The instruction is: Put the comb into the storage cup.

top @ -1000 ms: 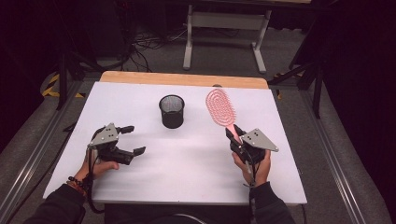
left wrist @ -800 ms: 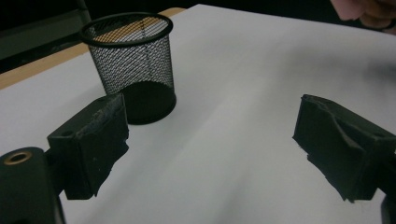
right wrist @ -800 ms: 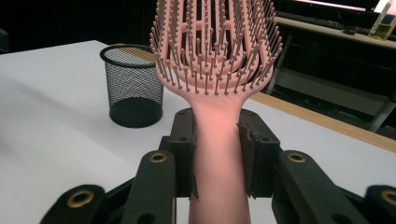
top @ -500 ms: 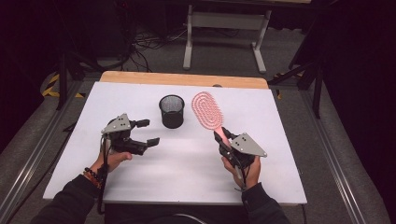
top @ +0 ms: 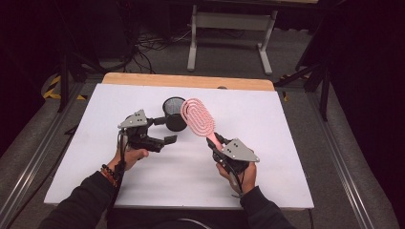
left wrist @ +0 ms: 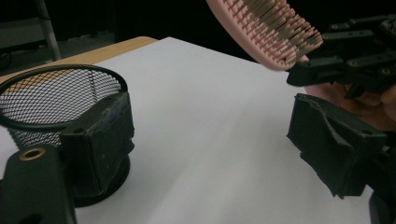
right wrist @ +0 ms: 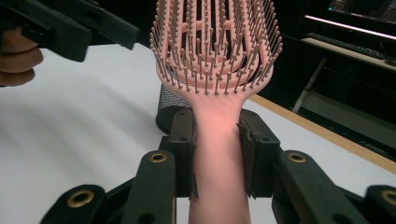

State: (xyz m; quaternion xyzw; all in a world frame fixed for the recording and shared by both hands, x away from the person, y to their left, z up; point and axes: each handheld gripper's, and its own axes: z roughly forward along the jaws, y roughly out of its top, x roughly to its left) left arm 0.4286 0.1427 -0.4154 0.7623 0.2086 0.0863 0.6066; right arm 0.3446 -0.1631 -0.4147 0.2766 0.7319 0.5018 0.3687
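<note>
A pink vented hairbrush is held off the table by its handle, with my right gripper shut on it; in the right gripper view the brush stands bristles toward the camera between the two pads. A black mesh cup stands upright on the white table, just left of the brush head. My left gripper hovers at the cup's near left side, open, its jaws having just closed a little with nothing between them. In the left gripper view the cup sits behind the left pad and the brush hangs at the upper right.
The white table sheet lies on a wooden top whose far edge shows behind the cup. A grey metal stand and cables are on the floor beyond. Metal rails run along both sides of the table.
Both hands moved toward the middle and the cup. The brush head swung left, from right of the cup to right beside it. The left gripper rose and came up to the cup's near side.
</note>
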